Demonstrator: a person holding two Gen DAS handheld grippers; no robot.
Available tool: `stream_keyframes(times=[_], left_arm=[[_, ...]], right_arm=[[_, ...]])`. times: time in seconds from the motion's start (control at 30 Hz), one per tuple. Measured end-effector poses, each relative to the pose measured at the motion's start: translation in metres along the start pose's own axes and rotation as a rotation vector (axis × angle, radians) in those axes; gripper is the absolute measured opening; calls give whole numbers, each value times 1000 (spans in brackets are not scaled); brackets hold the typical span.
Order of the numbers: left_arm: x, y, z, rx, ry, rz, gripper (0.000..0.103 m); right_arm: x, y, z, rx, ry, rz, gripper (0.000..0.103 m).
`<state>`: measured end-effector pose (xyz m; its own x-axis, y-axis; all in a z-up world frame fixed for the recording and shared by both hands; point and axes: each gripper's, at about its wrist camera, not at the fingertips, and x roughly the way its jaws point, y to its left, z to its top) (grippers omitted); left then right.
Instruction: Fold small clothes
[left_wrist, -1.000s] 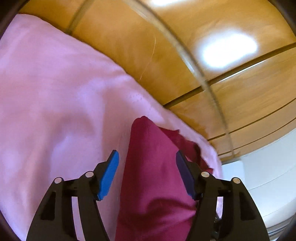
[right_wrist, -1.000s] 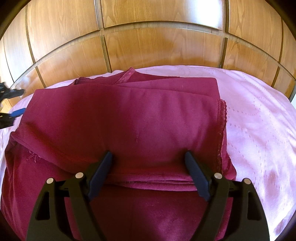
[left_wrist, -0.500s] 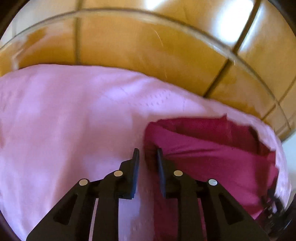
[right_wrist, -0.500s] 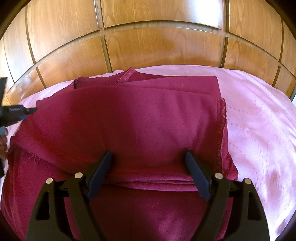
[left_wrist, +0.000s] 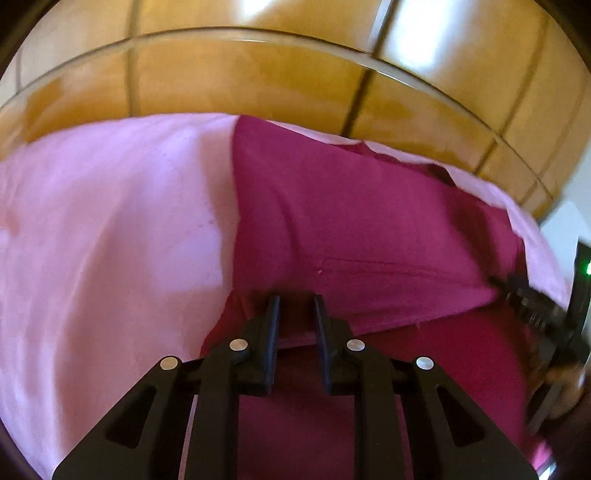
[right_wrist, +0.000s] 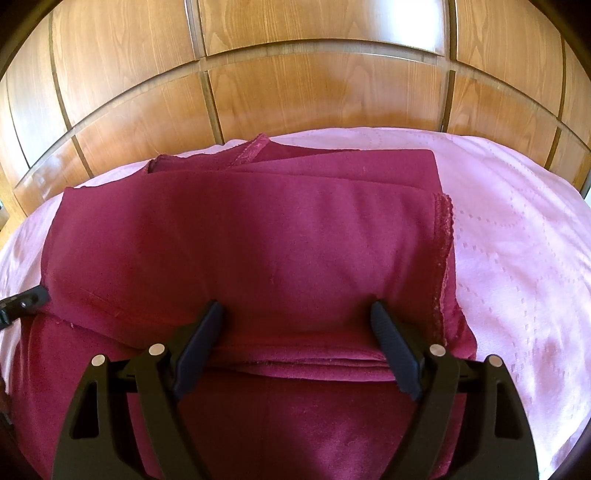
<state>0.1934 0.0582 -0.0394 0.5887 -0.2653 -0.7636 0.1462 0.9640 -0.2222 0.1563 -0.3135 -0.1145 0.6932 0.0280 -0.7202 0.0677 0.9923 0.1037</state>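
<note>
Left gripper (left_wrist: 295, 306) first: its jaws are drawn in narrow, with only a slim gap between the pads. The tips sit right on the near edge of the folded maroon cloth (left_wrist: 351, 221), close to its near-left corner. Maroon shows in that gap, but I can't tell whether the pads are actually biting a layer or just resting against it.

Right gripper (right_wrist: 297, 314) now: jaws spread wide, nothing clamped. The tips are planted on the same near edge, further right, with a broad stretch of the top fold lying between them.

Working outward, the cloth lies straight ahead of both tools on the pink bedsheet (right_wrist: 517, 258). Its long axis runs left to right across the scene. The stacked fold edges face me, and a lower layer runs on towards me under both tools. The frilled raw edge runs near to far down the right side, so the right gripper is the nearer one to it. The left corner belongs to the left tool. At the far side a loose flap pokes out towards the wooden panelling (right_wrist: 314, 92).

My read is that the next fold hinges on that near edge. Both tools face it square-on, so carrying it to the far side would fold the bundle across its short axis.
</note>
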Motion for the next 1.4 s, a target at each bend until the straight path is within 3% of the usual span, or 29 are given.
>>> stream_keyframes(times=[0.2,0.23,0.27,0.33,0.37,0.47,0.53,0.63,0.87,1.27,1.4], left_arm=[[-46,-10,-27,69,-39,69,19],[-50,-13,-34,76,-47,67,22],[-56,-15,-40,83,-57,70,36],[-79,-16,-58,86,-99,75,50],[-90,-16,-66,88,-116,71,51],[-107,-16,-80,101,-134,90,51],[-112,-18,-87,102,-135,88,51],[-111,-22,-91,106,-133,92,51],[-118,-16,-108,87,-107,84,51],[-122,5,-129,64,-67,99,51],[-122,14,-140,70,-27,106,51]], right_arm=[[-1,0,1,1,1,1,82],[-2,1,1,-3,4,-6,83],[-2,2,2,-9,8,-15,83],[-7,5,3,-20,14,-38,88],[-10,6,2,-21,19,-44,89],[-20,5,-3,-11,25,-36,93],[-29,8,-8,-19,42,-29,100],[-38,9,-21,-34,101,11,100],[-71,-1,-51,-50,141,21,100],[-130,-53,-92,53,167,-12,100],[-141,-69,-112,113,219,36,100]])
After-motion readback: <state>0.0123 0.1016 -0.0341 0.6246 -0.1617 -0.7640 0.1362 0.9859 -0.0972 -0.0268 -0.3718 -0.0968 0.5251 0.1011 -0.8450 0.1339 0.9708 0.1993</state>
